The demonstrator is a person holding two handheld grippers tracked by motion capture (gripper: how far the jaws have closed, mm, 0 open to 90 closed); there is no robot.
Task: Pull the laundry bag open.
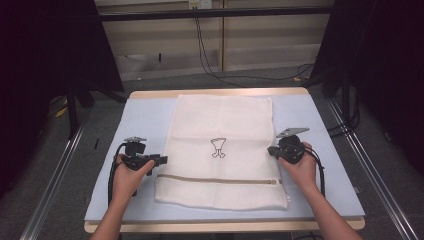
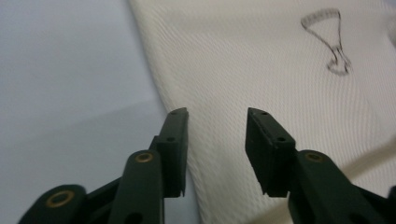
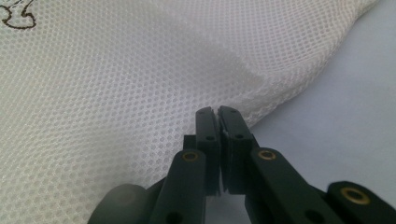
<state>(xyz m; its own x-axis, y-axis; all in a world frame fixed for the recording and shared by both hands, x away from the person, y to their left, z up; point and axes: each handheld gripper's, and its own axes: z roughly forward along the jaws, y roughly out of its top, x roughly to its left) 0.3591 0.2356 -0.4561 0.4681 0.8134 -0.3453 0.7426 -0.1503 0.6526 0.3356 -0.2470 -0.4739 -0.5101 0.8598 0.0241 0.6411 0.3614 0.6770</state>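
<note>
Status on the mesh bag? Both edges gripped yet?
Partly. Done: the mesh laundry bag lies flat on the table, zipper closed. In hand: right gripper is shut at the bag's right edge; left gripper is open over the left edge. Left: left grip, then any fold or lift.

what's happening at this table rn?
A person works a white mesh laundry bag lying flat on the table, with a gripper in each hand. The right gripper is shut at the bag's right edge, seemingly pinching the mesh. The left gripper sits open at the left edge, fabric between its fingers but not clamped.
</note>
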